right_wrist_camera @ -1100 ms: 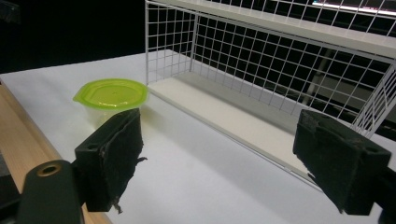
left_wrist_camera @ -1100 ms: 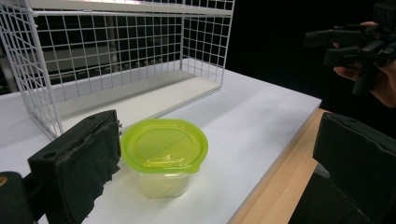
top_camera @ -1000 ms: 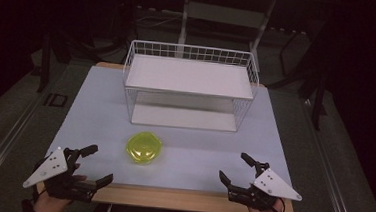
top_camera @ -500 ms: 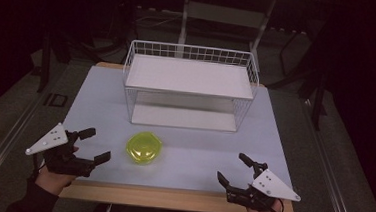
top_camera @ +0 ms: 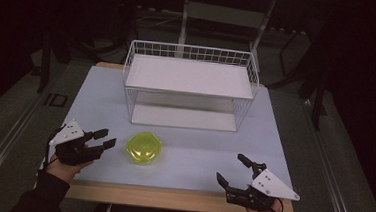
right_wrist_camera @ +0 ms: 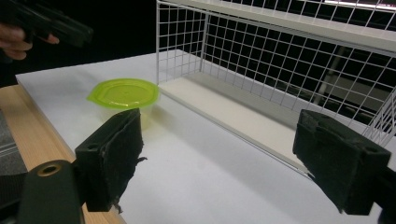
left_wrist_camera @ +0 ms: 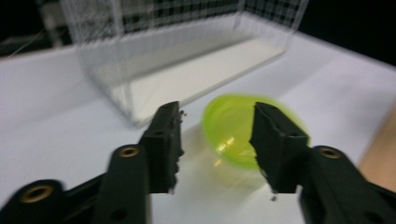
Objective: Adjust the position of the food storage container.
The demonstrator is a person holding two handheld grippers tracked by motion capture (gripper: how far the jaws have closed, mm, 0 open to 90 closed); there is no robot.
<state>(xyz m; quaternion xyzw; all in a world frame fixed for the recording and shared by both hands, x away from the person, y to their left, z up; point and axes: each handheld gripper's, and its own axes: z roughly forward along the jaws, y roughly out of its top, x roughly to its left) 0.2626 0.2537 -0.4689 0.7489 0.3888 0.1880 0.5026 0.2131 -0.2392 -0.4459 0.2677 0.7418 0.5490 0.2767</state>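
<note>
A: The left gripper [top_camera: 104, 138] sits just left of the yellow-green bowl [top_camera: 144, 147], its jaws spread apart and holding nothing. The bowl stands upright on the white mat [top_camera: 96, 94], near the front edge, in front of the wire rack [top_camera: 188, 86].

B: And the right gripper [top_camera: 235, 170]?

A: Well apart at the near right, jaws wide open, also empty.

B: What might go wrong?

A: In the left gripper view the bowl lies behind the jaws, off toward one of them rather than centred in the gap. I judge that a jaw could strike the rim and shove or tip the light bowl.

B: Anything else?

A: A thin plastic wall may flex and slip from a shallow pinch. Pushed far, it would bump the rack.
</note>
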